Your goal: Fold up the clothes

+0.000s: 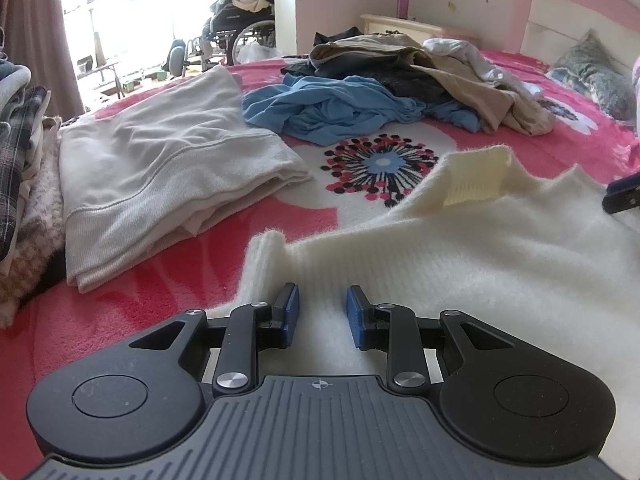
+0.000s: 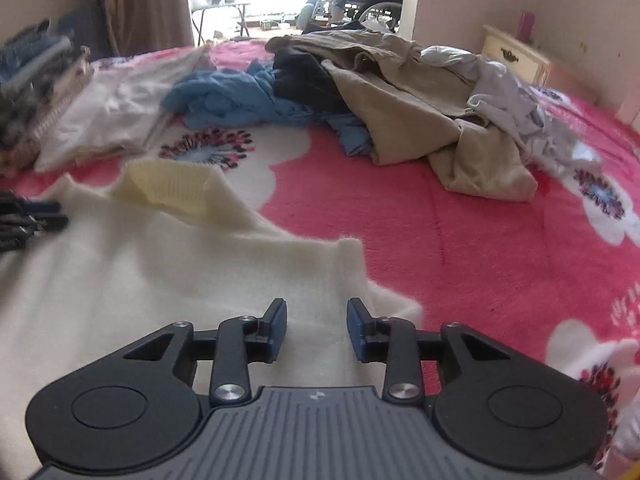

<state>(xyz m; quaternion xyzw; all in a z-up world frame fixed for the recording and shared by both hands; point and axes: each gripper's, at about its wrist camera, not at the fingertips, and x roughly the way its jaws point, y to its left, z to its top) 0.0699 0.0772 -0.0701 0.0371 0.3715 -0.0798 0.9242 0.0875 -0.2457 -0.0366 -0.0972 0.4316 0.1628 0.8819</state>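
Pink floral bedding [image 1: 120, 320] fills both views, with a bright doorway and a wheelchair [image 1: 240, 28] beyond. Our cream sweater [image 1: 460, 260] lies spread flat close in front of us, its ribbed collar [image 1: 476, 178] toward twelve o'clock, so the long axis runs straight away from us. Both tools sit over its near end: our left gripper [image 1: 322, 316] over the left part, near a sleeve edge at about eleven o'clock, and our right gripper [image 2: 316, 330] by the right shoulder, where the sweater's edge falls off to pink at about two o'clock. Both sets of jaws stand apart with only knit showing behind the gap; we judge neither grips anything. The coming fold likely turns on each side being brought inward across that long axis, and each hand is nearer its own side.

From the left wrist we see a folded beige garment [image 1: 168, 184] at ten o'clock and a stack [image 1: 24, 160] at nine, sharply. The right wrist view blurs those, but shows the unfolded heap [image 2: 400, 92] at one o'clock more fully, and the other tool's tips at nine.
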